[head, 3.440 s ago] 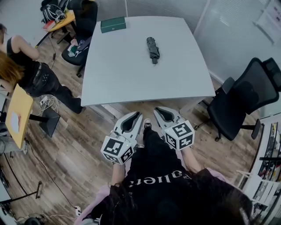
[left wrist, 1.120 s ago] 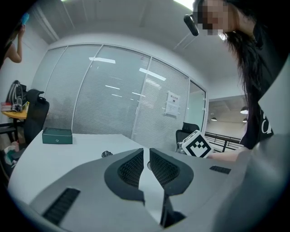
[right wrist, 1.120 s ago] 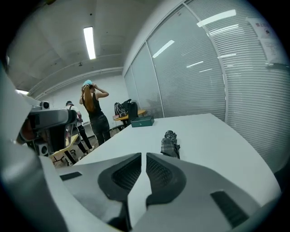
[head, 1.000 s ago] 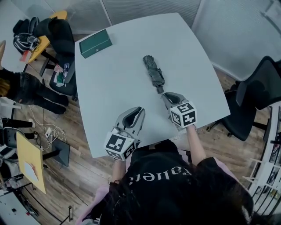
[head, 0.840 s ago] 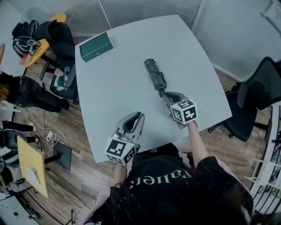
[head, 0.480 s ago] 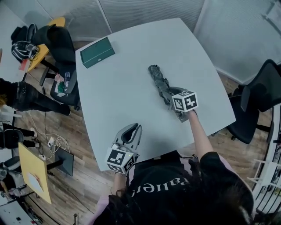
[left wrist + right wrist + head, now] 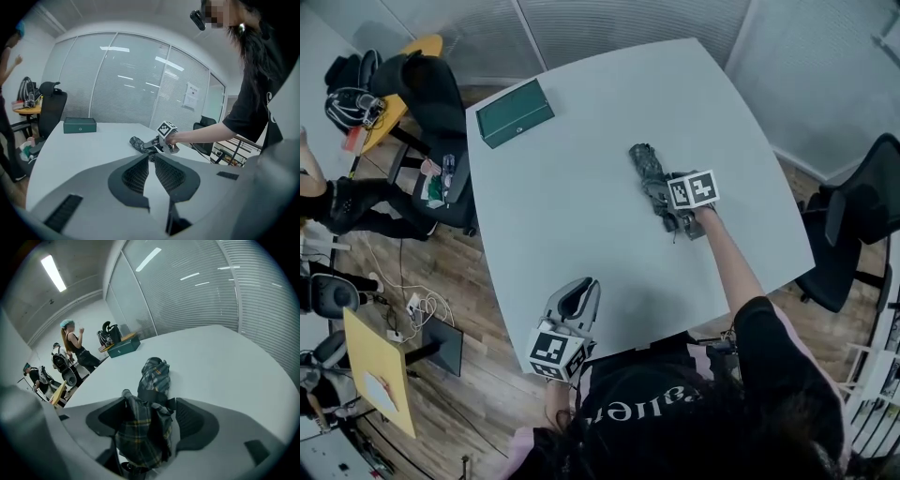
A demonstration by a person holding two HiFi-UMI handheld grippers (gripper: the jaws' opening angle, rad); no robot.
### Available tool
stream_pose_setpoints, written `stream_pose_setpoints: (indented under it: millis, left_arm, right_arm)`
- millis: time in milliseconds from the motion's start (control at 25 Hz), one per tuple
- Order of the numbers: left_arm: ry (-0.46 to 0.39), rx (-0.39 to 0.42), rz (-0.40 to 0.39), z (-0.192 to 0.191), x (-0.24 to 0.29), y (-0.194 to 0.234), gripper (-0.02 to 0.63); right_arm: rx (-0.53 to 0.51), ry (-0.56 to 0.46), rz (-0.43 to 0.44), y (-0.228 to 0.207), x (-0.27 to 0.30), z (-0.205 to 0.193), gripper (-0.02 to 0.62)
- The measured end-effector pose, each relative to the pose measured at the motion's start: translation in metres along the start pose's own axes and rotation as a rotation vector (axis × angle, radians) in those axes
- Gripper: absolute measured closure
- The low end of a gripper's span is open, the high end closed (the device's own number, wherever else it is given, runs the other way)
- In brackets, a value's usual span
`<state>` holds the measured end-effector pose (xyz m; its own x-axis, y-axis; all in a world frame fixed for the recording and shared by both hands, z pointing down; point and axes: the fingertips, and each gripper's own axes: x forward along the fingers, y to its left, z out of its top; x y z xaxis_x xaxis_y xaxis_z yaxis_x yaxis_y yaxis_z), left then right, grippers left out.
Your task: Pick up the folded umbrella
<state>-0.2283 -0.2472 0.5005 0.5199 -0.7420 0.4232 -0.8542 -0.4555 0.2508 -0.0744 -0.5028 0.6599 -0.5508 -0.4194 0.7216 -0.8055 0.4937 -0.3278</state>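
Note:
The folded umbrella (image 7: 644,161), dark plaid fabric with a black strap and handle, lies on the pale table (image 7: 581,206) right of centre. My right gripper (image 7: 664,194) has come down over its near half. Its jaws are opening, with the umbrella (image 7: 152,376) lying between them and filling most of the gap of the right gripper (image 7: 149,411). The umbrella still rests on the tabletop. My left gripper (image 7: 584,286) hovers at the table's near edge, jaw tips together and nothing in them. From the left gripper (image 7: 150,157) view the umbrella (image 7: 138,142) lies beyond the tips.
A dark green box (image 7: 515,112) sits at the table's far left corner. Black office chairs stand at the right (image 7: 858,211) and far left (image 7: 431,80). People (image 7: 72,345) stand beyond the table's left side. A glass partition wall runs behind the table.
My right gripper has travelled forward along the table and down onto the umbrella, and its jaws have gone from shut to wide apart. The left gripper has sunk to the table's near edge.

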Motion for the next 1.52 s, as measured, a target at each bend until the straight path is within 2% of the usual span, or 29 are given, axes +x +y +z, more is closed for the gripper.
stream_pose_setpoints:
  millis: [120, 280, 600, 760, 920, 1280, 1360, 1520]
  left_arm:
    - [0.006, -0.014, 0.009, -0.004, -0.002, 0.006, 0.549]
    - [0.012, -0.022, 0.022, -0.008, -0.006, 0.014, 0.549]
    - [-0.016, -0.038, 0.055, -0.004, -0.017, 0.031, 0.549]
    - [-0.019, -0.042, 0.048, -0.006, -0.022, 0.034, 0.549]
    - [-0.012, -0.04, 0.037, -0.01, -0.028, 0.04, 0.549]
    - [-0.031, -0.041, 0.023, -0.008, -0.033, 0.05, 0.549]
    - [-0.036, -0.037, 0.01, -0.007, -0.033, 0.048, 0.549]
    - [-0.025, -0.018, -0.023, -0.01, -0.035, 0.044, 0.549]
  right_arm:
    - [-0.014, 0.063, -0.029, -0.002, 0.016, -0.01, 0.273]
    - [-0.086, 0.116, -0.089, -0.001, 0.032, -0.019, 0.273]
    - [-0.138, 0.107, -0.232, -0.005, 0.041, -0.021, 0.276]
    - [-0.091, 0.081, -0.232, -0.005, 0.036, -0.025, 0.345]
    - [0.077, 0.087, -0.165, 0.002, 0.028, -0.034, 0.371]
    - [0.581, -0.022, 0.126, 0.058, 0.005, -0.072, 0.388]
    - [0.641, -0.054, 0.178, 0.074, -0.004, -0.08, 0.388]
    - [0.676, -0.116, 0.255, 0.106, -0.03, -0.088, 0.388]
